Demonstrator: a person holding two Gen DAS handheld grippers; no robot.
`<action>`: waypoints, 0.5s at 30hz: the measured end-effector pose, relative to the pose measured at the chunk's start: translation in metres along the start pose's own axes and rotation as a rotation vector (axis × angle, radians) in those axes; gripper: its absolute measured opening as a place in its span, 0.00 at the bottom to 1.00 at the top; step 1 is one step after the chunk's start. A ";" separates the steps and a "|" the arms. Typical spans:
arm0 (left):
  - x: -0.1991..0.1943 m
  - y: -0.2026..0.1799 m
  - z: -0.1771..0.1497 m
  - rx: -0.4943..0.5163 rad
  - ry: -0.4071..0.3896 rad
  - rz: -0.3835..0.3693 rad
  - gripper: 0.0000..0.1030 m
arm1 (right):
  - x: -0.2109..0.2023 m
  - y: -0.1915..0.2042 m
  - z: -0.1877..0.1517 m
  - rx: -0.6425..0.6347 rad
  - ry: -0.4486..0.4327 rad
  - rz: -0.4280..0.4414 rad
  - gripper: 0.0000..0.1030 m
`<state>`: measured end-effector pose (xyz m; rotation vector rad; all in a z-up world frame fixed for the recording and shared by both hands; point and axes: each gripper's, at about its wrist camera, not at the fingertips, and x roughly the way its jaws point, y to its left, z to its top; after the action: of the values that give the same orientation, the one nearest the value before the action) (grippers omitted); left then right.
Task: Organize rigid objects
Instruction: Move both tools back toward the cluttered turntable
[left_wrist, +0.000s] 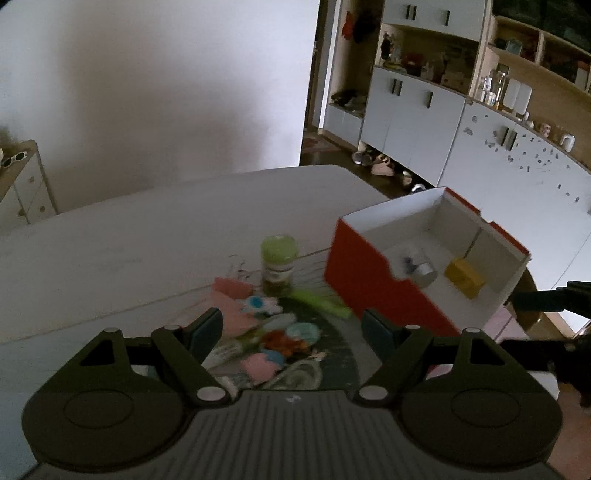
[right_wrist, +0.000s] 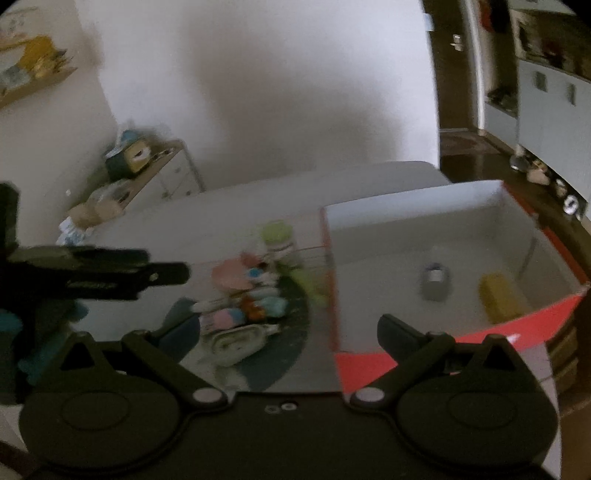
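Here the left gripper (left_wrist: 291, 325) hung released and empty over a heap of small colourful items (left_wrist: 273, 336) on the white worktop (left_wrist: 147, 229). The right gripper (right_wrist: 288, 332) was likewise spread wide, holding nothing. Just beside the heap stood a green-lidded jar (left_wrist: 279, 264) and a red box (left_wrist: 369, 284), with a yellow block (left_wrist: 464, 277) and a small grey container (left_wrist: 421, 271) inside.

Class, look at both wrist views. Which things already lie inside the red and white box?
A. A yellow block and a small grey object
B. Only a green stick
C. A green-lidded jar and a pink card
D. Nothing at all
A: the box holds a yellow block and a small grey object on its white floor, while the green-lidded jar stands outside on the table.
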<state>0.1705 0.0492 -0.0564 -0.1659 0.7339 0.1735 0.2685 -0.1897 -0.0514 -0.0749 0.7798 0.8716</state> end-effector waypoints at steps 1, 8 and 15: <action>0.001 0.005 -0.001 -0.001 0.003 0.001 0.80 | 0.004 0.008 -0.001 -0.014 0.004 0.007 0.99; 0.018 0.037 -0.014 -0.005 0.021 -0.014 0.80 | 0.036 0.043 -0.006 -0.044 0.061 0.030 0.98; 0.044 0.057 -0.032 -0.007 0.074 -0.047 0.80 | 0.073 0.069 -0.016 -0.084 0.130 0.024 0.96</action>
<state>0.1697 0.1025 -0.1144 -0.1965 0.8021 0.1260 0.2386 -0.1017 -0.0927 -0.1983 0.8671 0.9286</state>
